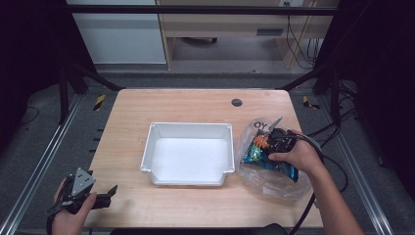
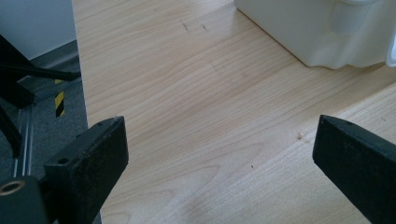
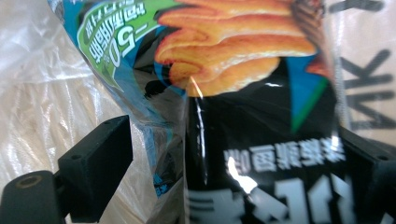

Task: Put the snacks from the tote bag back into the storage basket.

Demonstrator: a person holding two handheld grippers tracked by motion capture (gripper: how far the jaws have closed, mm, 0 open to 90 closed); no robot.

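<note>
A snack bag (image 1: 254, 152), black and blue with orange chips printed on it, lies on a clear plastic bag (image 1: 274, 185) at the table's right side. My right gripper (image 1: 268, 144) is down on the snack bag, held by a hand. In the right gripper view the snack bag (image 3: 261, 116) fills the gap between the wide-apart jaws of the right gripper (image 3: 233, 179), with the clear plastic (image 3: 42, 107) to the left. My left gripper (image 1: 112, 191) hovers open over the front left corner; the left gripper (image 2: 219, 158) has only bare wood between its jaws.
A white rectangular tray (image 1: 152, 142) sits at the middle of the wooden table (image 1: 195, 105), and its corner (image 2: 299, 28) lies ahead of the left gripper. A dark round cable hole (image 1: 237, 102) is at the back. Cables trail off the right edge.
</note>
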